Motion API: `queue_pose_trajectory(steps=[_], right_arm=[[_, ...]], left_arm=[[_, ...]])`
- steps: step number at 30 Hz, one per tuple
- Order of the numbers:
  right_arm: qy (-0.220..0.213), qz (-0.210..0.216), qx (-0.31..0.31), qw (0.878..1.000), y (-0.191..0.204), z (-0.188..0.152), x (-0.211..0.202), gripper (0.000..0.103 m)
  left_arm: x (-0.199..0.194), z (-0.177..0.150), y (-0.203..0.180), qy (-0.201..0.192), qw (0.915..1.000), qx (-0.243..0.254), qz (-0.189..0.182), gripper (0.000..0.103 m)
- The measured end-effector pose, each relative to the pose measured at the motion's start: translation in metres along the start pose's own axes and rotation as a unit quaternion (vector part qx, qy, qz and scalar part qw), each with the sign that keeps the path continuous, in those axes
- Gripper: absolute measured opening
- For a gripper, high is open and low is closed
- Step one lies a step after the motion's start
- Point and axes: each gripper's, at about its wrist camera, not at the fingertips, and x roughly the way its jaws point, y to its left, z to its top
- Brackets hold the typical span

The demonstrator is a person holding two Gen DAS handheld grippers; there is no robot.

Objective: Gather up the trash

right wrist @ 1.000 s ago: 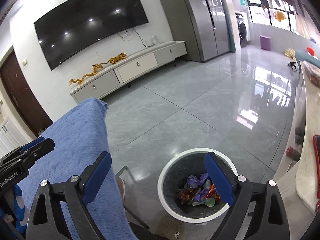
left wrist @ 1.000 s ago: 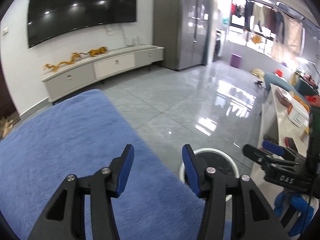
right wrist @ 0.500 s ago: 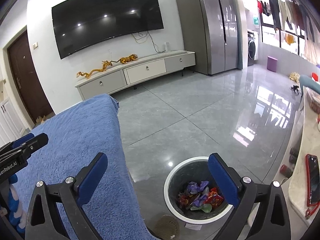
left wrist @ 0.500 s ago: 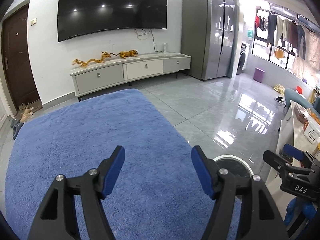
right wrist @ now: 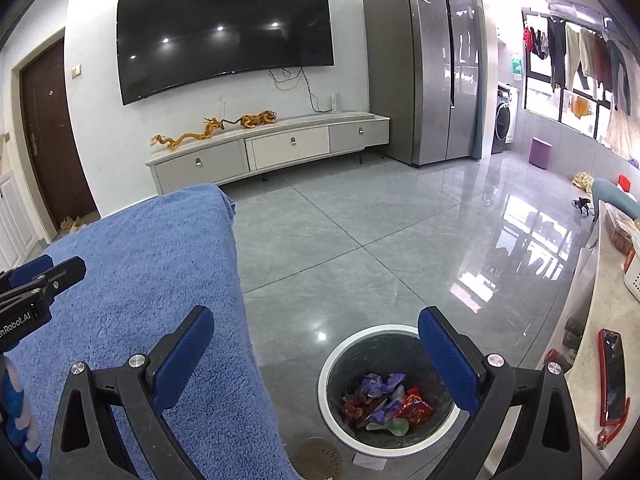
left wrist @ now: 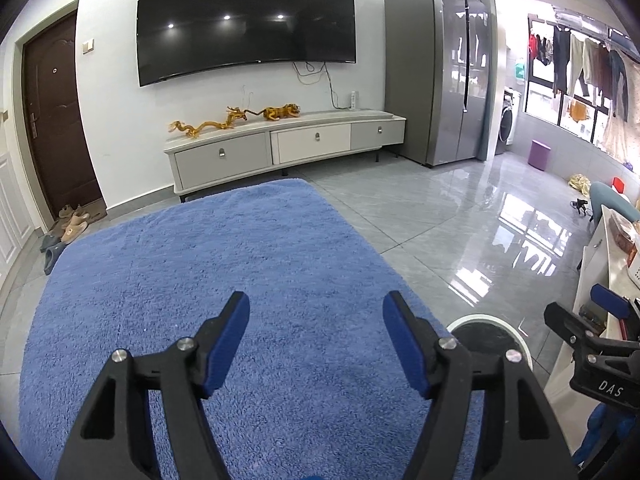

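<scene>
A round bin with a white rim [right wrist: 332, 364] stands on the grey floor beside the blue cloth-covered surface [right wrist: 152, 280]. Inside it lie several crumpled wrappers [right wrist: 384, 398], purple, red and green. My right gripper [right wrist: 316, 344] is open and empty, held above the bin and the cloth's right edge. My left gripper [left wrist: 316, 332] is open and empty above the blue cloth [left wrist: 224, 264], which shows no trash. In the left wrist view the bin's rim [left wrist: 484, 318] peeks out at lower right, next to the right gripper's body [left wrist: 592, 344].
A TV cabinet [left wrist: 280, 148] with golden figurines stands under a wall TV [left wrist: 244, 16]. A tall grey fridge [right wrist: 432, 64] is at the right. A white counter [right wrist: 600, 332] with a red-cased phone [right wrist: 612, 376] runs along the right edge. Shiny grey tiles [right wrist: 400, 232] lie between.
Both grippers have tilted up and drawn back, so more wall, TV and cabinet show. The bin has slid lower in both views. Both grippers stay open and empty.
</scene>
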Motion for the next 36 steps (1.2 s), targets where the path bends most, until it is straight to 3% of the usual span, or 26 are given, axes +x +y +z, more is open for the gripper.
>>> queue_pose_trajectory(steps=[14,36], right_arm=[[-0.007,-0.033,-0.011,0.999,-0.005,-0.004,0.006,0.103],[-0.015,-0.044,-0.003,0.999,-0.014,-0.005,0.007,0.103]], left_arm=[[0.006,-0.005,-0.015,-0.006,0.9998,0.018,-0.003,0.068],[0.002,-0.006,-0.027,-0.013,0.9995,0.029,-0.003,0.069]])
